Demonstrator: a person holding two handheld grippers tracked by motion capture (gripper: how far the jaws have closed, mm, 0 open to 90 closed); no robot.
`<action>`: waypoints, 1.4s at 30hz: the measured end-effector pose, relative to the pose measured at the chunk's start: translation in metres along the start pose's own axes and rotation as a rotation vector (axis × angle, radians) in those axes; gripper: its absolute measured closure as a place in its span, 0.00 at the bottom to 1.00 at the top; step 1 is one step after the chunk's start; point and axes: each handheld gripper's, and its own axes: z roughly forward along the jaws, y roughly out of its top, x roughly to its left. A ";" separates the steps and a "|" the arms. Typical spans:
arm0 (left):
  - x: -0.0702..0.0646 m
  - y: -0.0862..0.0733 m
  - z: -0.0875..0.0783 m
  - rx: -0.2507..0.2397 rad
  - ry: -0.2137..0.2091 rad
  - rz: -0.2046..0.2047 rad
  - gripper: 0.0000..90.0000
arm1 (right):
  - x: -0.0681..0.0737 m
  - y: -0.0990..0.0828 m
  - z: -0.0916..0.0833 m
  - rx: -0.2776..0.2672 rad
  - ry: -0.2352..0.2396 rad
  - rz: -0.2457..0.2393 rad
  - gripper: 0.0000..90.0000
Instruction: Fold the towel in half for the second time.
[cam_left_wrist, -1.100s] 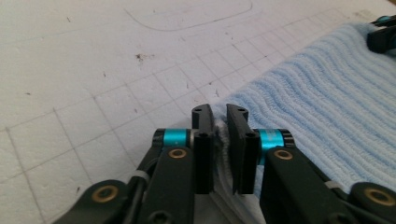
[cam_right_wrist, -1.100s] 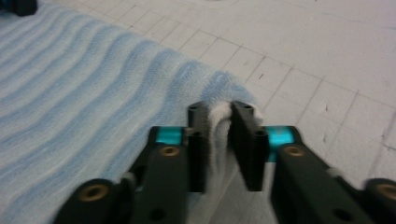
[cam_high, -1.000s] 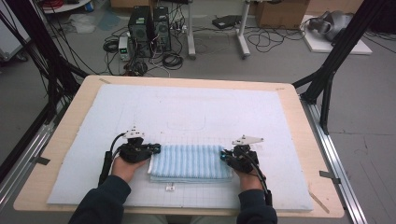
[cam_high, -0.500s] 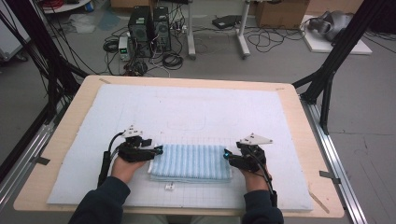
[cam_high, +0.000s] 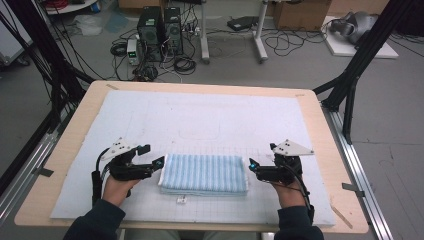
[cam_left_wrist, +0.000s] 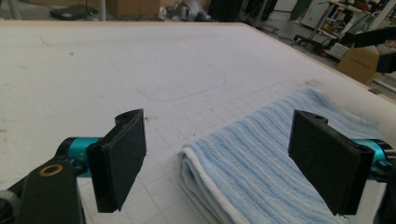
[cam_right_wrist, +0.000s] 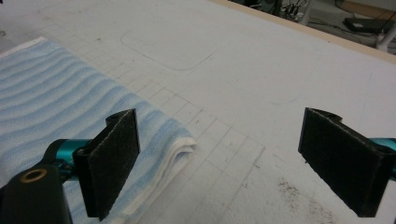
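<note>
So the folded towel (cam_high: 204, 173) is lying flat on the white mat (cam_high: 210, 120), down toward the 6 o'clock edge of the table (cam_high: 320, 115) in the high view, right in front of the person. It's blue-and-white striped, folded into a neat rectangle with the layers stacked at both short ends. No boxes or bins on the table, nothing sits in anything; the towel rests straight on the mat.

The left gripper (cam_high: 161, 162) sits at the towel's 9 o'clock end, the right gripper (cam_high: 251, 164) at its 3 o'clock end, each just beside a short edge and not touching it. Both sets of jaws have just been opening and now stand wide, with nothing pinched. In the left gripper view the towel's folded corner (cam_left_wrist: 261, 172) lies on the mat below the gap between the pads. In the right gripper view the towel's end (cam_right_wrist: 70, 107) lies under and behind the left-hand pad, while bare gridded mat fills the rest of the gap.

A small white tag (cam_high: 181, 200) lies on the mat just off the towel's 6 o'clock edge. From the towel out to 12 o'clock the mat is bare, with loads of open room, plus a strip at both sides.
</note>
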 end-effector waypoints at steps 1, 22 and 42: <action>-0.001 0.000 -0.003 -0.009 -0.003 -0.001 0.22 | -0.001 0.000 -0.001 0.002 0.006 0.006 0.13; -0.004 0.007 -0.023 -0.065 0.005 0.021 0.22 | -0.002 -0.016 -0.021 -0.060 0.008 0.036 0.12; -0.005 0.007 -0.026 -0.060 0.017 0.019 0.23 | 0.001 -0.016 -0.017 -0.054 0.017 0.026 0.12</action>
